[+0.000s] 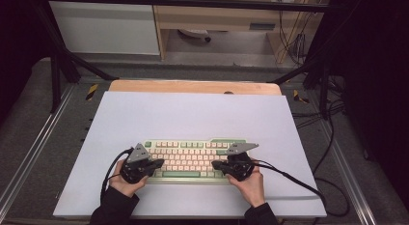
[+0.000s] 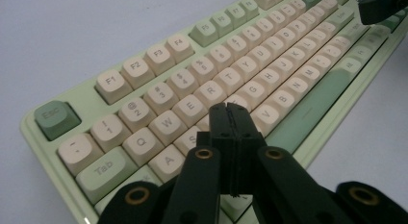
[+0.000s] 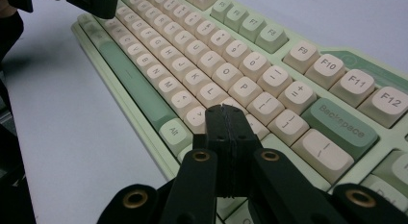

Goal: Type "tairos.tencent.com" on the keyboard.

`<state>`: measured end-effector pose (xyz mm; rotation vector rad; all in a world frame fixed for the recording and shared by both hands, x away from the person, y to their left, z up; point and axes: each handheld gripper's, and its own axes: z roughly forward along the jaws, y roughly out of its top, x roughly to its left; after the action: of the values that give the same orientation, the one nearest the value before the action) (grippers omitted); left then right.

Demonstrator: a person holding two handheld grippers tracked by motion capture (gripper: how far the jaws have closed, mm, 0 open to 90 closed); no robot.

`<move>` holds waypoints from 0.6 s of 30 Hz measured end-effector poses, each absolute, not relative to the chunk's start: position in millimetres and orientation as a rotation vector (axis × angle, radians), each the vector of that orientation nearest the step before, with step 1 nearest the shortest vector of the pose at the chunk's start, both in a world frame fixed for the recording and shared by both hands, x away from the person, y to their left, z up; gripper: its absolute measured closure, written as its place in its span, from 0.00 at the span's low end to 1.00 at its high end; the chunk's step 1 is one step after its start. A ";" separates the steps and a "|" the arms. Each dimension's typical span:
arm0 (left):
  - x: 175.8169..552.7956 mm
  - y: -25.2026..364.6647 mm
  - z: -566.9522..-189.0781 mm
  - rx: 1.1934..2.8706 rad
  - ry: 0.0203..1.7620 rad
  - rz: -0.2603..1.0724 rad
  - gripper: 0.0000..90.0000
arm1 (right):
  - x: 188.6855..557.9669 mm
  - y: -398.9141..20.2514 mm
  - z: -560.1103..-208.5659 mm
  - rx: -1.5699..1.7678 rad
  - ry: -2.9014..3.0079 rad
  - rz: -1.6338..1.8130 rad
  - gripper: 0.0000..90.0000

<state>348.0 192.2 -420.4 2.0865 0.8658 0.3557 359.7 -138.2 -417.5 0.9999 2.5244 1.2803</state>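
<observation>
1. Keyboard (image 1: pixel 190 160), pale green with cream keys, lies on the white mat (image 1: pixel 193 119) near the person's edge
2. Left gripper (image 2: pixel 230 106): jaws pressed together, nothing between them; tips hover over the home row, hiding the keys just right of A, so contact with the keys can't be judged
3. Right gripper (image 3: pixel 226 108): jaws likewise closed and empty, tips over the keys below P, covering them
4. High view: left gripper (image 1: pixel 156 163) and right gripper (image 1: pixel 215 163) sit over the keyboard's two ends; key legends unreadable there
5. Left hand (image 1: pixel 123 184) and right hand (image 1: pixel 251 184) cut off at the sleeves by the bottom edge
6. Keyboard's far ends blur in both gripper views
</observation>
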 end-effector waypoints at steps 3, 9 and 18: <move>347.7 186.9 -421.6 2.094 0.857 0.351 1.00 | 359.7 -138.7 -417.0 0.995 2.524 1.282 1.00; 348.2 177.6 -425.8 2.118 0.843 0.339 1.00 | 359.5 -138.2 -417.3 0.999 2.525 1.281 1.00; 348.6 174.7 -429.7 2.129 0.838 0.334 1.00 | 359.6 -138.1 -417.3 0.999 2.524 1.282 1.00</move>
<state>348.6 174.7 -429.7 2.1291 0.8385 0.3338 359.6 -138.1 -417.3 0.9993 2.5244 1.2823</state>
